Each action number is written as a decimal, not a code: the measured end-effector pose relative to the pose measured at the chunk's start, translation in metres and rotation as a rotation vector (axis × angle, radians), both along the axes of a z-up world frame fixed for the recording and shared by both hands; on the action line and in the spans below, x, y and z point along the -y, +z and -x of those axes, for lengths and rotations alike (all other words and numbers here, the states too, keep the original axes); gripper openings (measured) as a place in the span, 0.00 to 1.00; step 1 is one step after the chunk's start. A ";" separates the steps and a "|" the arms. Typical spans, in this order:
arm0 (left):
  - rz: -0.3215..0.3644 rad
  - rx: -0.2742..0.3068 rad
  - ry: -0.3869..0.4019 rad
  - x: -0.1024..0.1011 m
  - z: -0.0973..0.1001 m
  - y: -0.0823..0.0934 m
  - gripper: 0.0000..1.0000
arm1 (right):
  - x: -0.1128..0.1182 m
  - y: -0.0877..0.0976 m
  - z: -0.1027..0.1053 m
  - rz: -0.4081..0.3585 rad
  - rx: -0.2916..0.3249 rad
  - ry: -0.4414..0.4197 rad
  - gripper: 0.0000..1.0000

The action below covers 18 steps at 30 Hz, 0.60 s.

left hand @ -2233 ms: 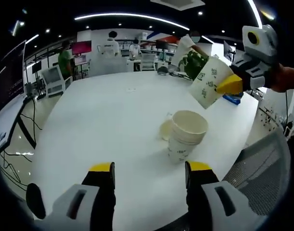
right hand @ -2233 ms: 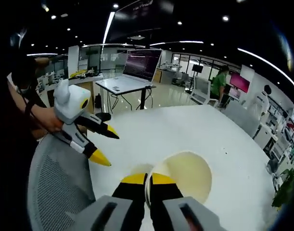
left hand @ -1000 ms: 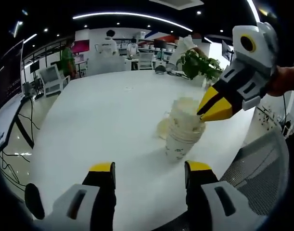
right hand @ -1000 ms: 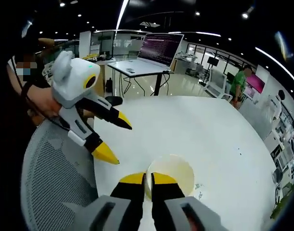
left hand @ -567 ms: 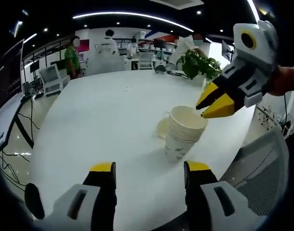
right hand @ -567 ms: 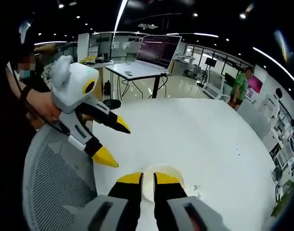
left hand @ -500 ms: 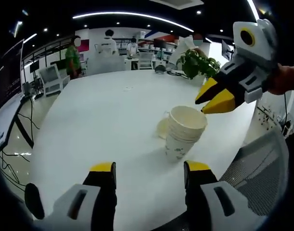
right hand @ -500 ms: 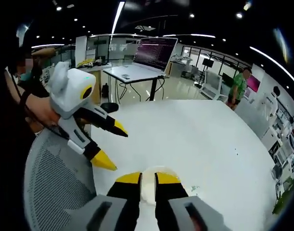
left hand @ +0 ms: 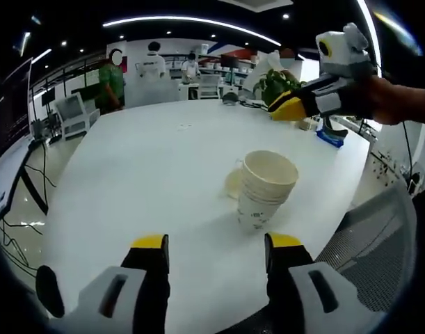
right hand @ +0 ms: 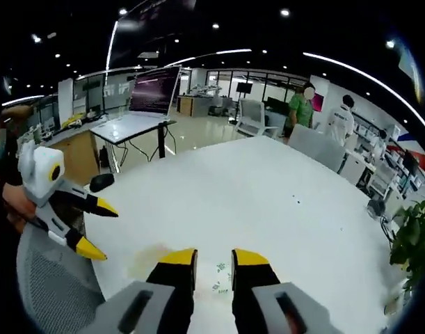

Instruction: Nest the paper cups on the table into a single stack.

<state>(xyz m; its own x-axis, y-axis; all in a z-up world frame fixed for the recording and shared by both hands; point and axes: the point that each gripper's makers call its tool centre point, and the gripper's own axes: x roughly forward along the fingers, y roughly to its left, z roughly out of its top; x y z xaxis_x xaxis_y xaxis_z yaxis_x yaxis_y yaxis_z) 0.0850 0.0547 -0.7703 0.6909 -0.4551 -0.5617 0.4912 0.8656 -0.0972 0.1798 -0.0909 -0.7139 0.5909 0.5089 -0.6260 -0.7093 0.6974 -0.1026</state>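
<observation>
Up and away goes the right gripper: a moment ago its yellow tips hung right at the stack's rim, and now, in the left gripper view, it sits high over the table's far side, off by the plant, carrying nothing. Its own view has swung with it, so the cup mouth that sat between its jaws is gone from there and bare white table runs ahead instead; the two jaws stand a little apart with nothing between them. Only a scrap of green print shows low in the gap; what it belongs to can't be told. The stack stands upright on the table toward its near right edge, cups nested with the top one's mouth open, just in front of a faint round stain. The left gripper hangs low at the near edge, jaws spread wide and empty, well short of the stack, and it looks the same from the right gripper view, yellow tips parted above a mesh chair. Beyond the table's far edge, people stand among desks.
</observation>
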 end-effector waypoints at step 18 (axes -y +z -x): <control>-0.012 -0.016 0.014 -0.003 0.000 -0.002 0.52 | -0.003 -0.063 -0.009 0.045 -0.126 0.007 0.48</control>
<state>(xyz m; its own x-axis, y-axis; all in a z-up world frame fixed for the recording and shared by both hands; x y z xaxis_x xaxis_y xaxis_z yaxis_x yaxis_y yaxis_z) 0.0853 0.0575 -0.7727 0.6882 -0.4385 -0.5781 0.4777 0.8735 -0.0939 0.1888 -0.0878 -0.7765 0.5027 0.4824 -0.7173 -0.7235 0.6889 -0.0438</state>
